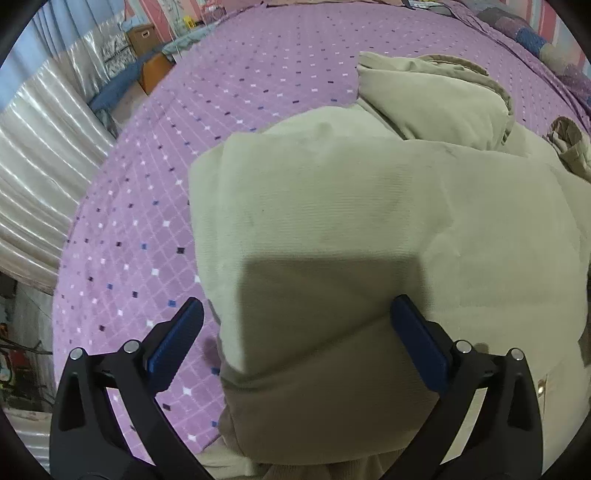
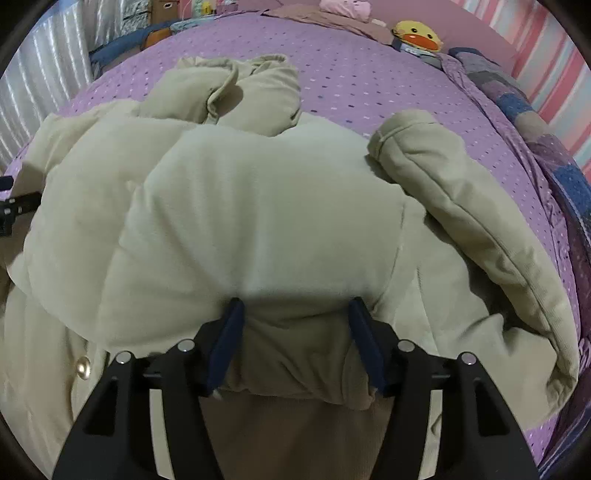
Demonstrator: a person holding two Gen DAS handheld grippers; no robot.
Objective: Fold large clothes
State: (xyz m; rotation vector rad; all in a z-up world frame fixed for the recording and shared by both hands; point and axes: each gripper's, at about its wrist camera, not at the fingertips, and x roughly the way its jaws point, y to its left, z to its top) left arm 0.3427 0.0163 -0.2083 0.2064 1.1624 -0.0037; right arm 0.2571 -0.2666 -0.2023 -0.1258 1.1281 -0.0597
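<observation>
Coat (image 2: 258, 206), padded, soft and bulky on the bed (image 1: 155, 206): best gripped at its near folded hem, straddled by wide left hand-held gripper (image 1: 295, 325) and half-open right hand-held gripper (image 2: 295, 314).

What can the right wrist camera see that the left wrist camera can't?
Only the right wrist view shows a yellow duck toy, a pink plush at the far end of the bed, the coat's round button and one sleeve's cuff. Only the left wrist view shows the brown boxes on the floor. Both show the beige padded coat lying on the purple bedspread, and each shows its own gripper, left and right, with jaws apart over the coat.
</observation>
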